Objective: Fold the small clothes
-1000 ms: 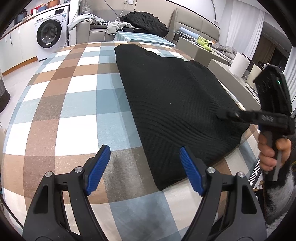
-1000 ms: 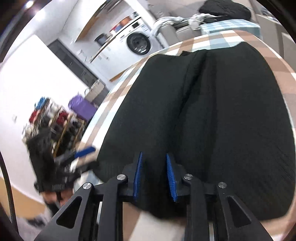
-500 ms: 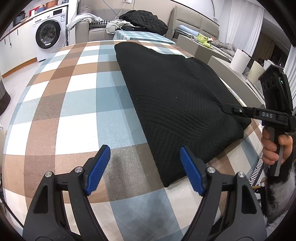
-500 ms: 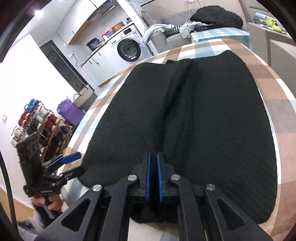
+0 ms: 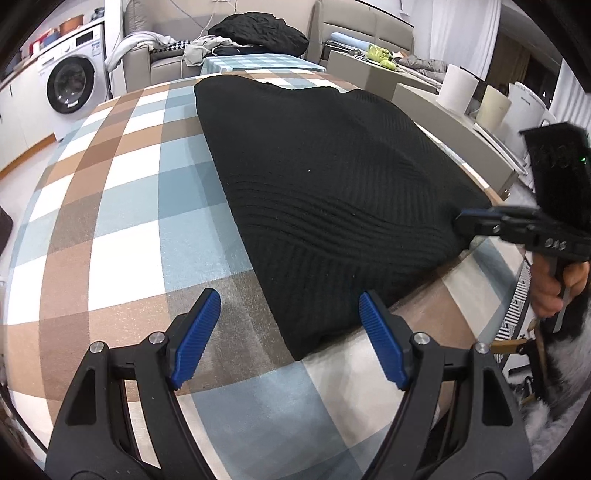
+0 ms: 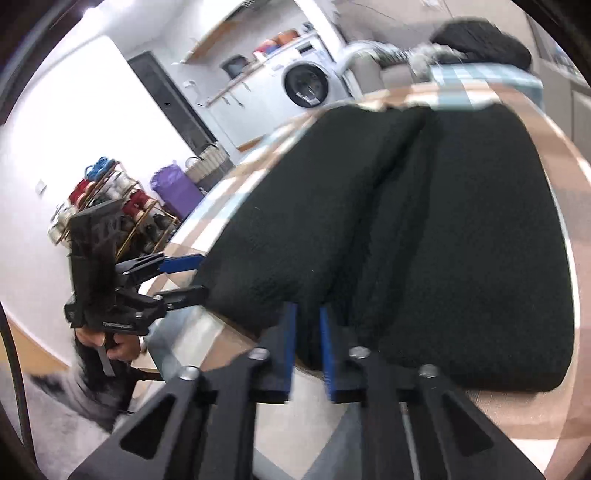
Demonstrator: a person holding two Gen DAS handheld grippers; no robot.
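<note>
A black knit garment (image 5: 325,192) lies on the checked tablecloth (image 5: 122,229), its near corner between my left fingers. My left gripper (image 5: 290,338) is open and empty, just short of that corner. My right gripper (image 6: 307,345) is nearly closed on the garment's (image 6: 424,236) near hem, which sits lifted between the blue pads (image 6: 290,343); a narrow gap shows. In the left wrist view the right gripper (image 5: 469,221) pinches the garment's right edge. In the right wrist view the left gripper (image 6: 184,277) stands open at the garment's left corner.
A washing machine (image 5: 74,85) stands at the back left. A sofa with piled clothes (image 5: 255,33) is behind the table. Paper rolls (image 5: 458,92) and a counter are on the right. A shelf of shoes (image 6: 110,206) is on the floor to the left.
My right gripper closed on the hem, then lifted and pulled it back, with the pads now slightly apart. My left gripper moved forward towards the garment's near corner, still open.
</note>
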